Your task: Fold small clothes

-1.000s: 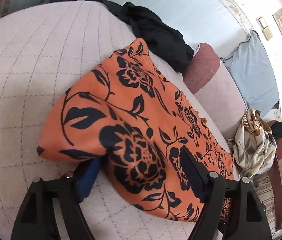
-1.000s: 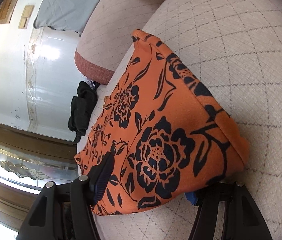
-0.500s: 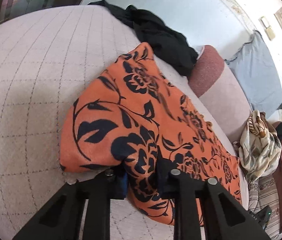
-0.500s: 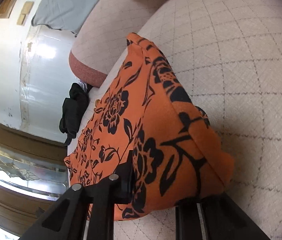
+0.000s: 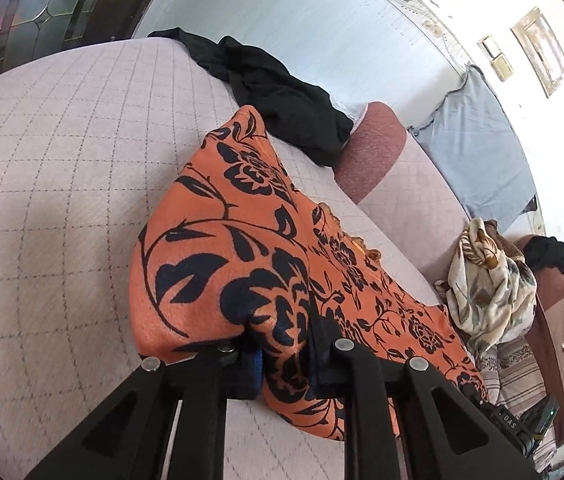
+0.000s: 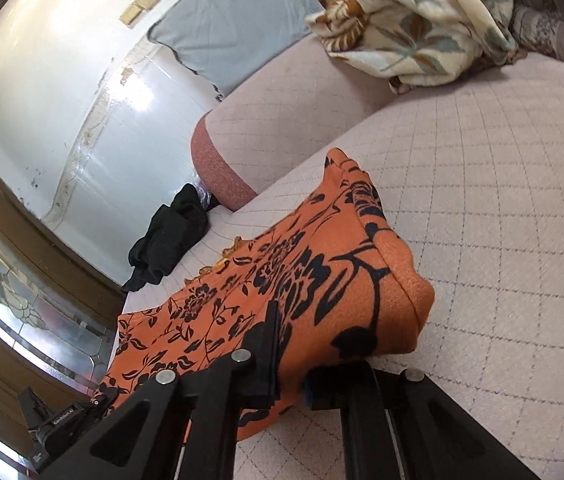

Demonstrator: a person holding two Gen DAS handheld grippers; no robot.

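Pale quilted sofa cushion (image 5: 62, 184) fills most of both views, with a white wall behind and a stained-glass door at the 10 o'clock edge of the left wrist view. An orange cloth with black flowers (image 5: 242, 240) lies across the cushion, its near edge lifted off the surface at both ends. The left tongs (image 5: 283, 354) are pressed together on a bunched fold of that cloth at 6 o'clock in their own view, and the right tongs (image 6: 289, 364) pinch the other near corner (image 6: 361, 300) the same way, the fabric puffing out to the 3 o'clock side of them. A crumpled black garment (image 5: 282, 100) lies on the cushion beyond the orange cloth, at 12 o'clock in the left view, beside a reddish sofa arm (image 5: 373, 152). A cream leaf-print cloth (image 6: 417, 24) sits heaped at 1 o'clock in the right view, well apart from the orange one, and a grey pillow (image 6: 242, 20) leans against the wall.
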